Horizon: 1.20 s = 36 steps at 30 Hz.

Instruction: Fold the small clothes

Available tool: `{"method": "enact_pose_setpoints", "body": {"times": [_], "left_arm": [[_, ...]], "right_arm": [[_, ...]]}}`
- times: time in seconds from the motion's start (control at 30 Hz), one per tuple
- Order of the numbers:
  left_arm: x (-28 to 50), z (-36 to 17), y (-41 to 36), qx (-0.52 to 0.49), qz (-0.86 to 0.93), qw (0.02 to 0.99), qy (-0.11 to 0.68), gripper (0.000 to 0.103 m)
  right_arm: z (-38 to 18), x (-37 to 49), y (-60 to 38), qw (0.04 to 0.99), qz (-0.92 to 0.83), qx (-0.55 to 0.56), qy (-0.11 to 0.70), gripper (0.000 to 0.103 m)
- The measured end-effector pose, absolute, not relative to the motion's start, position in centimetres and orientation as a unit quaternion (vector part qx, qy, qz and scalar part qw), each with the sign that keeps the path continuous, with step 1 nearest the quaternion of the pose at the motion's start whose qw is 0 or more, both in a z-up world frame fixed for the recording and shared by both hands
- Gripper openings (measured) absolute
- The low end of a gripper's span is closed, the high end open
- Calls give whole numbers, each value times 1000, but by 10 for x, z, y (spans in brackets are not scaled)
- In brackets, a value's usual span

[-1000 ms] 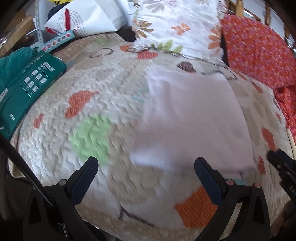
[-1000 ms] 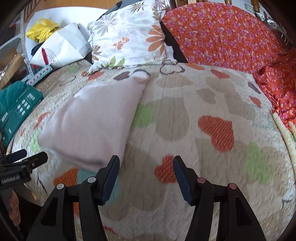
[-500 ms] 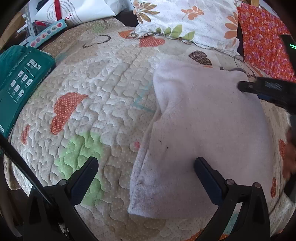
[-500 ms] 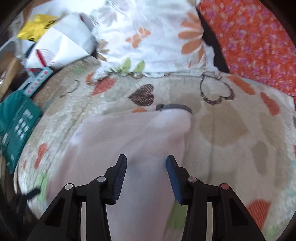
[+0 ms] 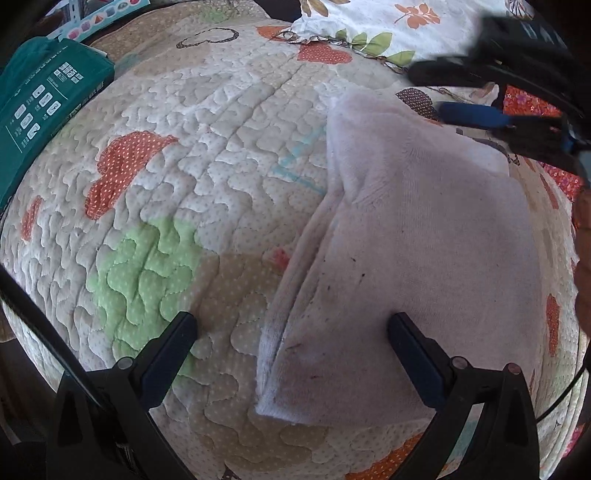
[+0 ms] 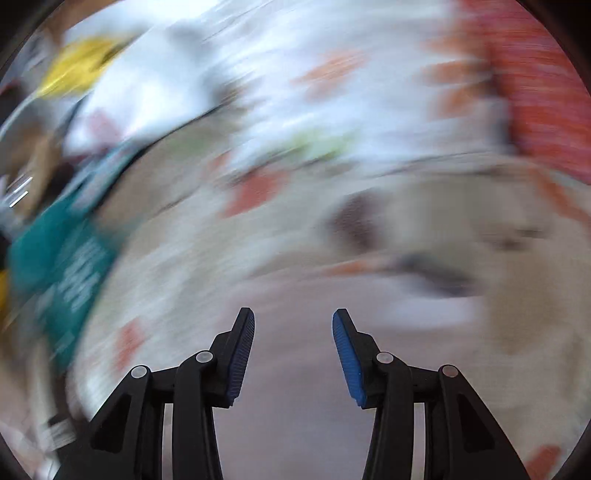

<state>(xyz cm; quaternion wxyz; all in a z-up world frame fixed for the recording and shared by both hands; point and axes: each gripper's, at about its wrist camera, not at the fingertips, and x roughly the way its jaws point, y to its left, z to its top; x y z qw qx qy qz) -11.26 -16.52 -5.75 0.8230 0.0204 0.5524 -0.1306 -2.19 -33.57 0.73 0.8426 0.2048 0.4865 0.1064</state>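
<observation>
A pale pink folded cloth (image 5: 424, 251) lies on the heart-patterned quilt (image 5: 207, 158). My left gripper (image 5: 291, 325) is open just above the cloth's near left corner, its right finger over the cloth and its left finger over the quilt. My right gripper (image 5: 491, 99) shows in the left wrist view over the cloth's far right edge. In the blurred right wrist view the right gripper (image 6: 293, 325) is open above the pink cloth (image 6: 295, 424) and holds nothing.
A teal box (image 5: 40, 110) lies at the quilt's left edge. A floral pillow (image 5: 406, 26) sits at the back, with red floral fabric (image 5: 532, 107) to its right. The quilt's near edge drops off below my left gripper.
My left gripper has moved closer to the cloth's near left corner. My right gripper has swung forward and left over the cloth's far end, and its view is now motion-blurred.
</observation>
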Motion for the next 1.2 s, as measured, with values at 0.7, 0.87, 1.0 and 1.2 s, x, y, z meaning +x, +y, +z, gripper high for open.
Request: {"method": "enact_pose_setpoints", "body": {"times": [0.7, 0.87, 1.0, 1.2], "left_arm": [[-113, -60, -166, 21, -129, 827, 547, 103], [-114, -60, -164, 17, -134, 826, 547, 103], [-117, -58, -162, 14, -143, 826, 546, 103], [-128, -55, -166, 21, -140, 842, 521, 99]], "right_arm": [[22, -36, -398, 873, -119, 190, 433, 62], [-13, -108, -443, 844, -130, 274, 443, 70], [-54, -136, -441, 833, -48, 361, 416, 70], [-73, -134, -437, 820, 2, 444, 360, 40]]}}
